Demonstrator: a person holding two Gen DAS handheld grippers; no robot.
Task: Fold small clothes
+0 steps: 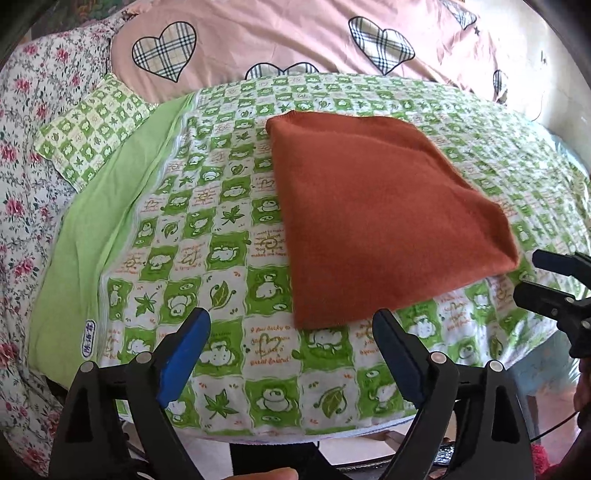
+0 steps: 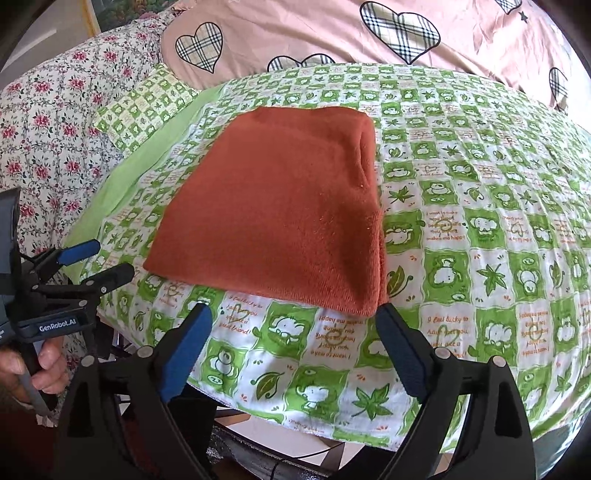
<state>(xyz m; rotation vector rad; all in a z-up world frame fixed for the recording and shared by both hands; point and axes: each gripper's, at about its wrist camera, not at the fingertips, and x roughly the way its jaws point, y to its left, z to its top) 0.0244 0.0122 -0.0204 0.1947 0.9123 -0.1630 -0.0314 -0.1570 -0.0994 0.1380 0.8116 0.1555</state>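
A rust-orange garment (image 1: 373,218) lies folded into a flat, thick rectangle on the green-and-white checked cover (image 1: 221,254); it shows too in the right wrist view (image 2: 280,210), its stacked layers along the right side. My left gripper (image 1: 291,321) hovers open just short of the near left corner, nothing between its fingers. My right gripper (image 2: 293,315) stands open before the garment's near edge, its right fingertip close to the near right corner, not pressing on it. Each gripper appears in the other's view: the right gripper (image 1: 546,277), the left gripper (image 2: 99,258).
A small checked pillow (image 1: 92,129) lies at the back left on a plain green sheet (image 1: 88,240). A pink quilt with plaid hearts (image 1: 295,33) runs along the back, a floral cover (image 1: 26,155) on the left. The bed's near edge drops to the floor (image 2: 258,432).
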